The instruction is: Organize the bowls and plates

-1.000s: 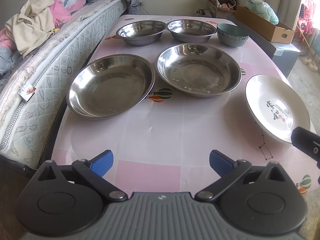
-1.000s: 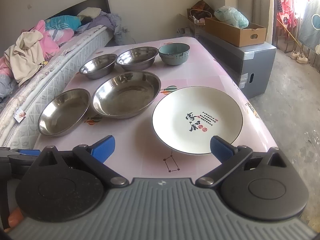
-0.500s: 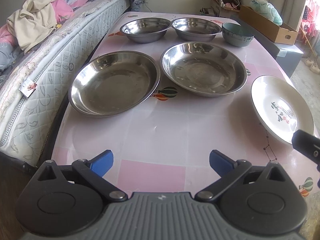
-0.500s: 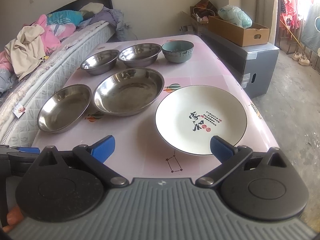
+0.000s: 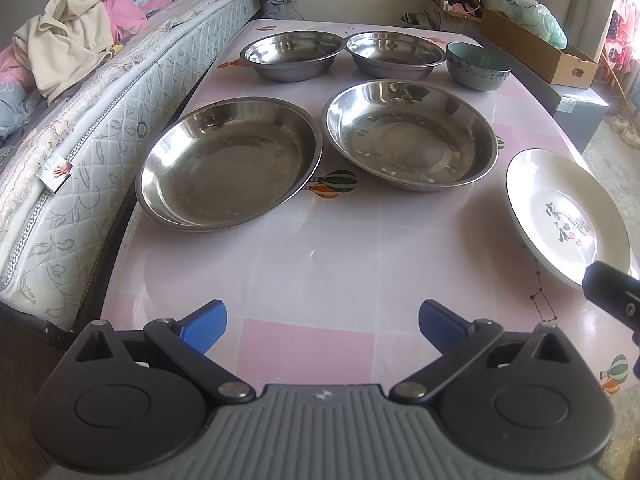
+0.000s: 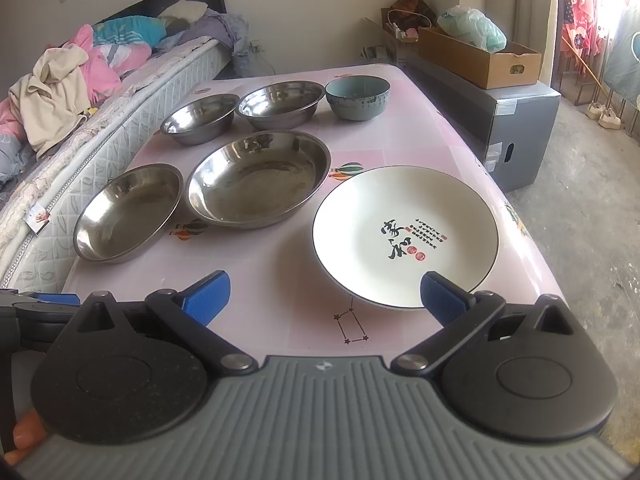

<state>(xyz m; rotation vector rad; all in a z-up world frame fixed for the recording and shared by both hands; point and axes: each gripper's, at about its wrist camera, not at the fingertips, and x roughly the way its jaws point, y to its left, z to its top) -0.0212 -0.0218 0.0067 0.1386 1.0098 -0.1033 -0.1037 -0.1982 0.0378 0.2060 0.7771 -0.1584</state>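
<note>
On a pink table (image 5: 320, 248) lie two wide steel plates, the left one (image 5: 230, 162) and the right one (image 5: 412, 134). Behind them stand two steel bowls (image 5: 292, 54) (image 5: 394, 54) and a teal ceramic bowl (image 5: 476, 66). A white plate with red and black writing (image 6: 404, 236) lies at the right, also in the left wrist view (image 5: 568, 216). My left gripper (image 5: 322, 324) is open and empty above the table's near edge. My right gripper (image 6: 324, 296) is open and empty, its right finger over the white plate's near rim.
A mattress (image 5: 80, 128) with piled clothes (image 5: 76, 44) runs along the table's left side. A grey cabinet (image 6: 516, 132) carrying a cardboard box (image 6: 484, 60) stands right of the table. The concrete floor (image 6: 592, 220) lies beyond the table's right edge.
Both grippers have moved forward over the table and a little lower, so the dishes appear closer. Both stay open. No dish has moved.
</note>
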